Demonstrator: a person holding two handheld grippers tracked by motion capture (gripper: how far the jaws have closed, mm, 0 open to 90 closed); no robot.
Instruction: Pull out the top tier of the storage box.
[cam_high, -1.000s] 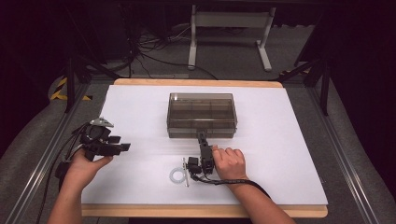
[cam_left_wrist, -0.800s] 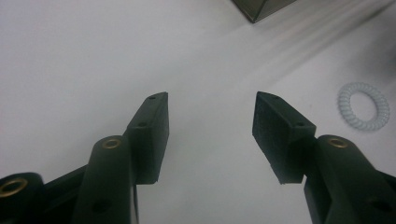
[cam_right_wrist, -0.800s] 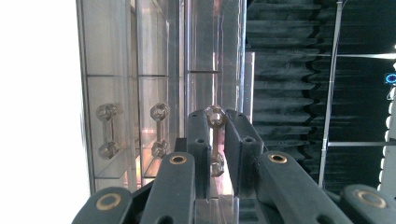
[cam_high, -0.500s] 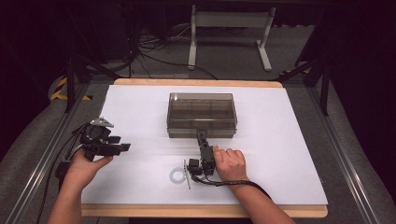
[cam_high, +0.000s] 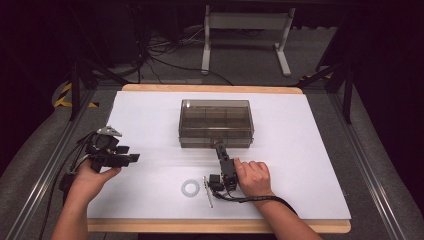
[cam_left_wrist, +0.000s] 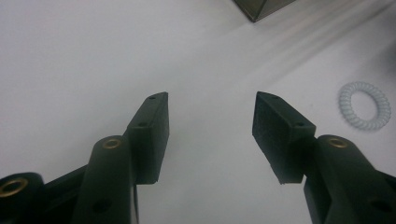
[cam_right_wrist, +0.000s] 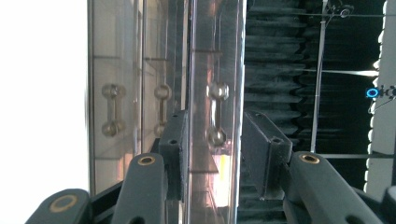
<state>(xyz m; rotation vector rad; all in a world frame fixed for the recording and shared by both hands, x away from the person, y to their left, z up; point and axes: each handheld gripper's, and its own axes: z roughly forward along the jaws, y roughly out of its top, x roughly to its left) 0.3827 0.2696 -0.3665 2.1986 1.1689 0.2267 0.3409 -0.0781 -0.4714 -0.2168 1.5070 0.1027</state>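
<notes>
Box (cam_high: 216, 122), clear and lidded, sits mid-table with the right gripper (cam_high: 219, 146) at its near edge, jaws just opening and now loosely astride the lid's rim, while the left gripper (cam_high: 131, 158), well left of the box, holds its jaws apart over bare paper.

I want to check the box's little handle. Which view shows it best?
The right gripper view: the handle on the clear box sits close up between the right gripper jaws. The high view shows the whole box, the handle too small to make out. The left gripper view catches just a box corner.
</notes>
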